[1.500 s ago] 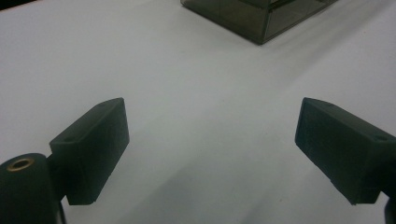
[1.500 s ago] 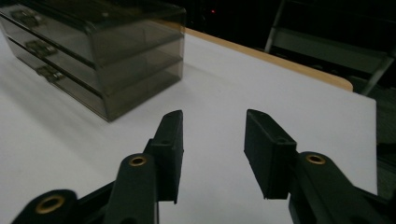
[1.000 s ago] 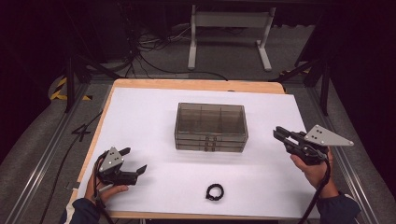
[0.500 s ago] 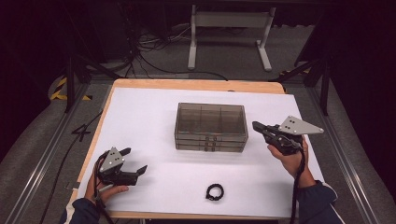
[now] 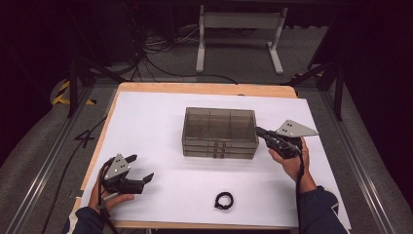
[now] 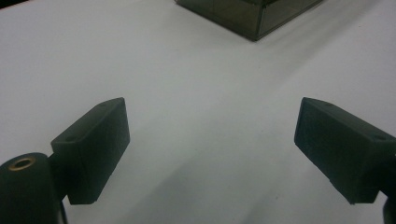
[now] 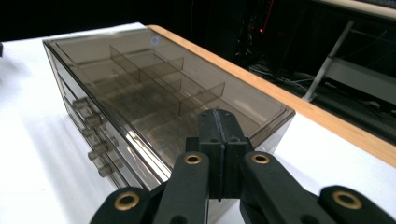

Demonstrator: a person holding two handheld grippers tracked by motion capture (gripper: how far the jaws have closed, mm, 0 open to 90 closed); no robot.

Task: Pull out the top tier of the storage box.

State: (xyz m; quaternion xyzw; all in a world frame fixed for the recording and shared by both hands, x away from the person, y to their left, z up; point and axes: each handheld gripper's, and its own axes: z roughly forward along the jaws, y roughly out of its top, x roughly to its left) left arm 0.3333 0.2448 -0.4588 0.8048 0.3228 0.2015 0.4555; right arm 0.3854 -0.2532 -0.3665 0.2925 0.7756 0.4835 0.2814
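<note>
Left gripper rests low at the near left of the white table with its jaws wide apart on nothing, well apart from the smoky drawer box at the middle and from the small black ring lying near the front edge. Further right, the right gripper has its jaws pressed together, empty, at the box's right end beside the top edge, so the approach to the box looks to be the step in hand. Next it probably needs to steady the box or drop to the drawer knobs on the front.
</note>
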